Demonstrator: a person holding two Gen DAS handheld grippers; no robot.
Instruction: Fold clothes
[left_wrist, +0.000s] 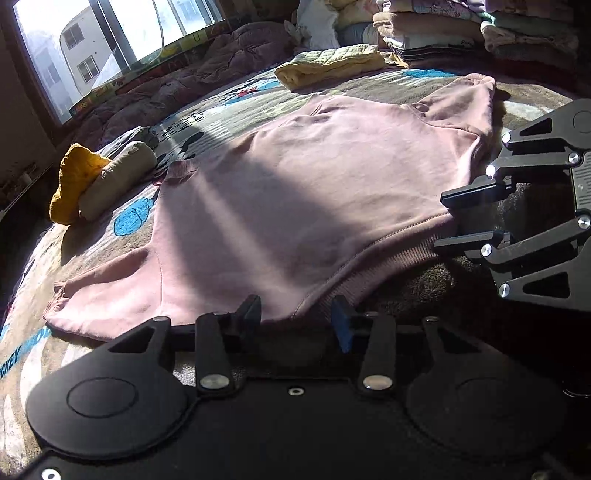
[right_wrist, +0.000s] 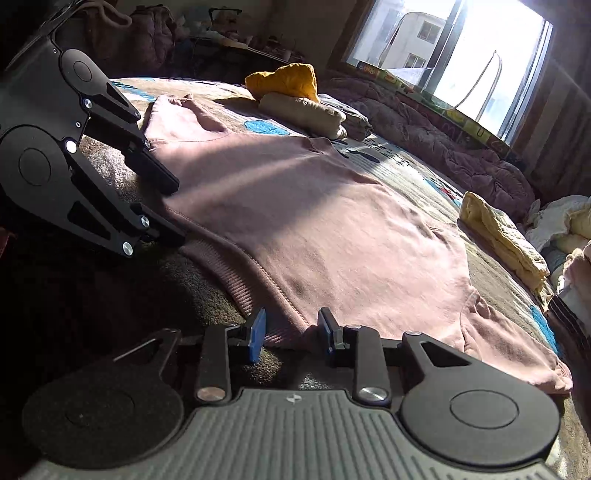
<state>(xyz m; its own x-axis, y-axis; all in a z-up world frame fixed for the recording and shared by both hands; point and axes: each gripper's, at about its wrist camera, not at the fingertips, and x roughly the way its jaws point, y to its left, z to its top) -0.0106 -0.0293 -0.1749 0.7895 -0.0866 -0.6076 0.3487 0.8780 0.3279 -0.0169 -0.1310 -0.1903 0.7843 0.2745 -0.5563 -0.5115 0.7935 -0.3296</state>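
Both grippers sit with jaws wide apart at the ribbed hem of a pink sweatshirt spread flat on a bed. The left gripper has its two fingers straddling the hem near one bottom corner, the cloth lying in the gap between them with nothing pinched. The right gripper is placed the same way at the other end of the hem, its blue pads on either side of the ribbing and clear of it. Each tool shows in the other's camera: the right one enters the left wrist view from the right edge, fingertips just at the hem; the left one enters the right wrist view from the left edge.

The sweatshirt lies face down or face up, which cannot be told, with one sleeve stretched toward the near left in the left wrist view and the other running away at the far right. Under it is a brown blanket with blue cartoon prints. Beyond the sweatshirt rest a mustard-yellow garment against a rolled beige one, and a folded pale yellow cloth. A stack of folded clothes stands at the far right. Sun pours through a window across a rumpled quilt.
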